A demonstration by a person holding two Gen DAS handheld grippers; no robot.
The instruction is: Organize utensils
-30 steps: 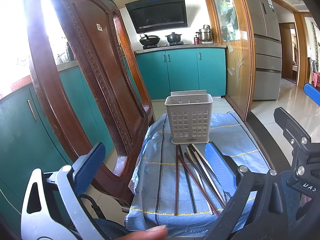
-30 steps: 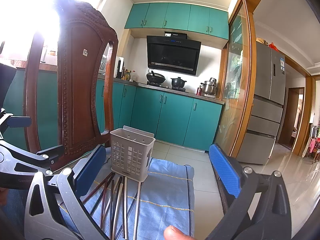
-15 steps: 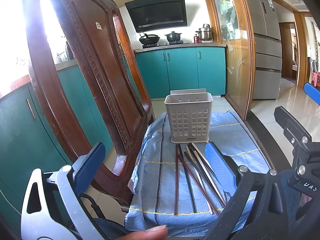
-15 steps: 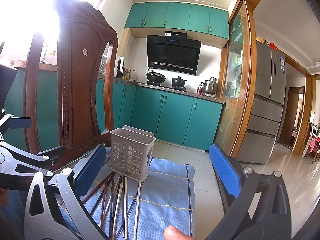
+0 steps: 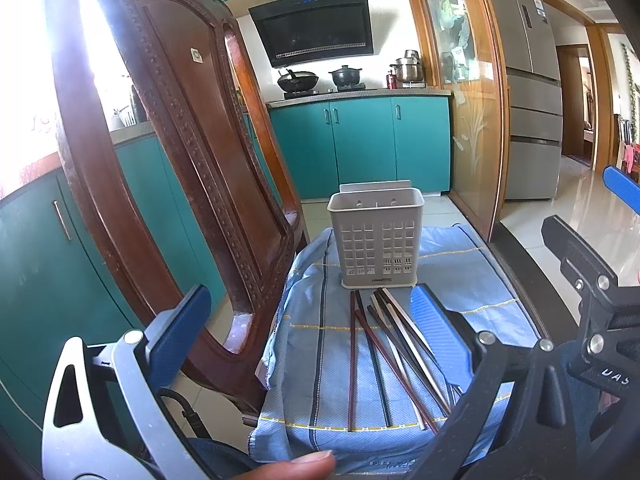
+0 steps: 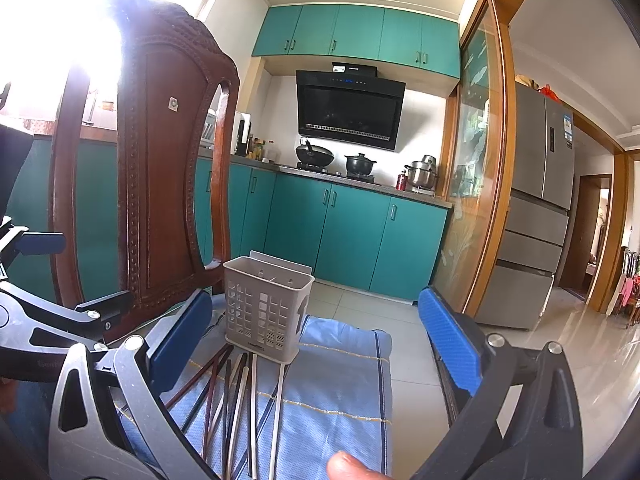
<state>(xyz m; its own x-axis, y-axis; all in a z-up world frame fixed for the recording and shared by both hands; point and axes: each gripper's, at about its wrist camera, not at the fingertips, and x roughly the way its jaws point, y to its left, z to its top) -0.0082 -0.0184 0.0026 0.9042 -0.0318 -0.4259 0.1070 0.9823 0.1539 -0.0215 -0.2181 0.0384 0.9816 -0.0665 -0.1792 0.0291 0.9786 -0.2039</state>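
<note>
A grey perforated utensil holder (image 5: 376, 238) stands upright and empty at the far end of a blue striped cloth (image 5: 320, 344); it also shows in the right wrist view (image 6: 266, 312). Several chopsticks (image 5: 384, 352), dark red, black and pale, lie loose on the cloth in front of it, and show in the right wrist view (image 6: 236, 396). My left gripper (image 5: 312, 332) is open and empty above the cloth's near left part. My right gripper (image 6: 316, 344) is open and empty above the cloth, right of the left one.
A carved dark wooden chair back (image 5: 168, 168) rises at the left, close beside the cloth. Teal kitchen cabinets (image 5: 360, 140), a stove with pots and a steel fridge (image 5: 528, 100) stand behind. Tiled floor (image 6: 408, 360) lies to the right.
Both grippers stay open and nearly still; the left view has shifted only slightly. Nothing on the cloth has moved.
</note>
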